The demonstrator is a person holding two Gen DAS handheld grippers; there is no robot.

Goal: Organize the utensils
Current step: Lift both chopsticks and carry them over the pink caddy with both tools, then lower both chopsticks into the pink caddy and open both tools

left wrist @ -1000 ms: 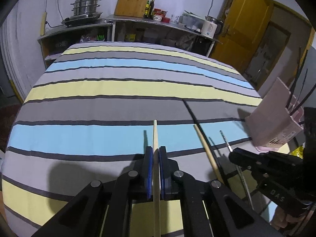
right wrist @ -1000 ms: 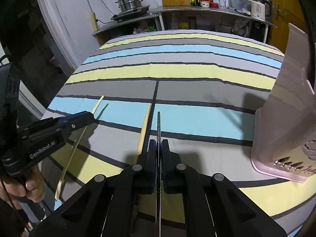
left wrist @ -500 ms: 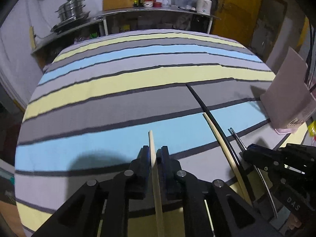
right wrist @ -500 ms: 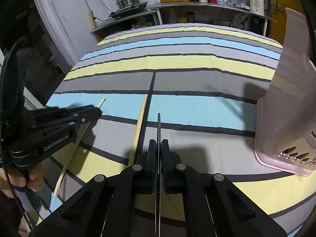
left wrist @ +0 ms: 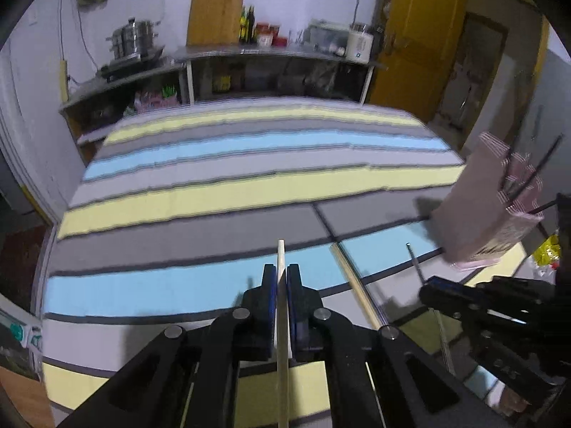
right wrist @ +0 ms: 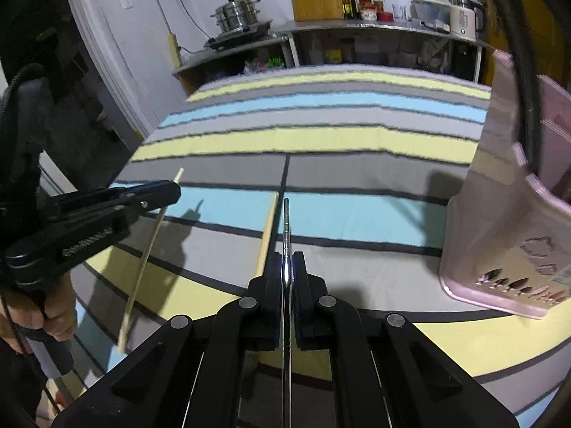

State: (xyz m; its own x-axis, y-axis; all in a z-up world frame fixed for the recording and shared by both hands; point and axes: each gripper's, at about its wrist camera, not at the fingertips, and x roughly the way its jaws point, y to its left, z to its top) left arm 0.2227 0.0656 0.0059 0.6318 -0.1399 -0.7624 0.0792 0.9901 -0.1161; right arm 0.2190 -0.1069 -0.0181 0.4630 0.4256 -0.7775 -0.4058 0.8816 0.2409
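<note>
My left gripper (left wrist: 282, 278) is closing, its jaws pressed on a pale wooden chopstick (left wrist: 281, 253) that sticks out ahead of them. In the right wrist view the left gripper (right wrist: 171, 189) holds this wooden chopstick (right wrist: 146, 260) tilted above the cloth, with its shadow below. My right gripper (right wrist: 286, 264) is shut on a thin metal chopstick (right wrist: 286, 221). From the left wrist camera, the right gripper (left wrist: 428, 290) and its metal chopstick (left wrist: 415, 264) appear at the right. A second wooden chopstick (right wrist: 267, 235) lies on the cloth between them.
A pink utensil holder (right wrist: 506, 214) stands at the right on the striped tablecloth (right wrist: 321, 139), with dark chopsticks (left wrist: 535, 174) standing in it. A hand (right wrist: 46, 314) grips the left tool's handle. Shelves with a steamer pot (right wrist: 237, 14) and bottles line the far wall.
My left gripper has risen with the wooden chopstick, which is now off the cloth. The right gripper has lifted slightly with the metal chopstick still in it.
</note>
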